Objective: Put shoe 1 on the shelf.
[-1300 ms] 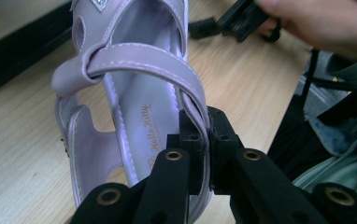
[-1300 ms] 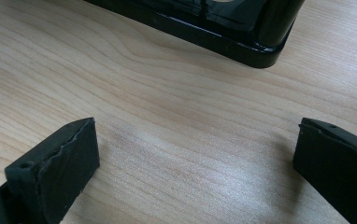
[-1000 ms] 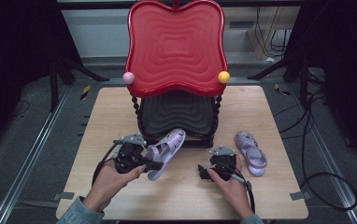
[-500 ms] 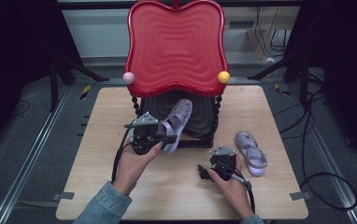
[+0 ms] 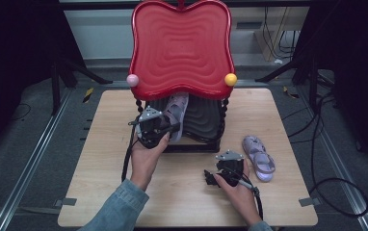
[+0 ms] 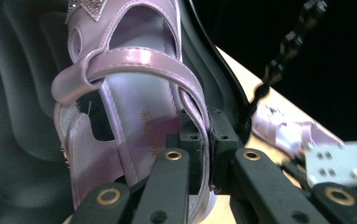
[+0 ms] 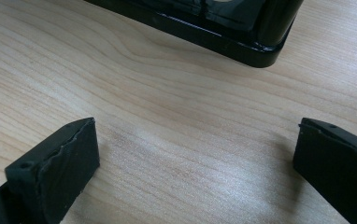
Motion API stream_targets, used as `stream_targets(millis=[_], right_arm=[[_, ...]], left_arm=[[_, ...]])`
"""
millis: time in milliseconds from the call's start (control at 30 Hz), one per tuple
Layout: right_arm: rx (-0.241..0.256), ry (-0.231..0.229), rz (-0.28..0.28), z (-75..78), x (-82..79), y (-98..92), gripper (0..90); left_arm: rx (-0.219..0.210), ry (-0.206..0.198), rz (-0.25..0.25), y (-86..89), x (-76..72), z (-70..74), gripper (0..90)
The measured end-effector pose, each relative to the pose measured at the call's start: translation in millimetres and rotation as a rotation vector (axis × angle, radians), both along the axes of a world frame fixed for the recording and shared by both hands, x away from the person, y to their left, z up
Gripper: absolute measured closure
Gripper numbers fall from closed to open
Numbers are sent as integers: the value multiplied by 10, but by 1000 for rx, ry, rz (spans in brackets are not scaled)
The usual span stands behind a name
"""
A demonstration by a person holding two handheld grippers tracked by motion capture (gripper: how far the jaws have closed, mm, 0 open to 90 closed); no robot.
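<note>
A lilac sandal (image 5: 177, 110) lies on the black lower shelf (image 5: 206, 120) of a two-tier stand, under its red top tray (image 5: 181, 48). My left gripper (image 5: 165, 131) is shut on the sandal's heel side; in the left gripper view its jaws pinch the sandal (image 6: 130, 116) at the rim by the strap. A second lilac sandal (image 5: 259, 158) rests on the wooden table (image 5: 105, 159) to the right. My right gripper (image 5: 212, 178) sits low over the table in front of the stand, open, with bare wood (image 7: 190, 135) between its jaws.
The stand's black base edge (image 7: 223, 44) lies just ahead of the right gripper. Beaded black posts (image 5: 224, 110) hold up the red tray, with a pink ball (image 5: 132, 80) and a yellow ball (image 5: 230, 79) at its corners. Cables (image 5: 326, 159) trail on the floor at the right.
My left gripper has carried the sandal from the table's front up and forward onto the black lower shelf. The right gripper and the other sandal have stayed in place.
</note>
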State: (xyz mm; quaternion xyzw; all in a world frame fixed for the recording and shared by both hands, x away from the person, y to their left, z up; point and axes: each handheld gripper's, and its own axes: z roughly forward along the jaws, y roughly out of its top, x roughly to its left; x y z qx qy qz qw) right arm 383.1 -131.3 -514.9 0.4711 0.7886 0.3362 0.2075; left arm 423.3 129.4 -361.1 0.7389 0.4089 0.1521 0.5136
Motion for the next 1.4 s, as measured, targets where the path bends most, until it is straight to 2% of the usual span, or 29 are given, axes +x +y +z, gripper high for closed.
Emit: stream_targets(millis=[100, 167, 267, 333, 467, 600, 900, 967, 1100, 1200, 1400], right_arm=[[0, 0, 1, 0, 0, -1, 7], [0, 0, 2, 0, 0, -2, 7], [0, 0, 3, 0, 0, -3, 7], [-2, -2, 6, 0, 1, -5, 7], [-1, -2, 7, 0, 0, -6, 7], [-1, 0, 8, 0, -3, -8, 7], [-2, -1, 9, 0, -3, -10, 7], [1, 2, 7, 0, -5, -7, 7], [0, 1, 9, -1, -5, -9, 7], [1, 3, 8, 0, -6, -8, 7], [2, 4, 9, 0, -10, -10, 7]], left_arm=[[-19, -8, 31, -30, 61, -29, 863], [-11, -27, 54, -60, 89, -31, 863], [-13, -25, 82, -93, 134, -29, 864], [5, -33, 91, -103, 174, -30, 863], [13, -44, 128, -100, 221, -31, 863], [13, -31, 151, -65, 254, -55, 863], [18, -21, 169, -5, 291, -102, 863], [1, -1, 188, -25, 296, -126, 862], [1, -8, 183, -46, 313, -140, 863], [-14, 4, 184, -69, 328, -161, 863], [-18, 12, 184, -135, 368, -202, 859]])
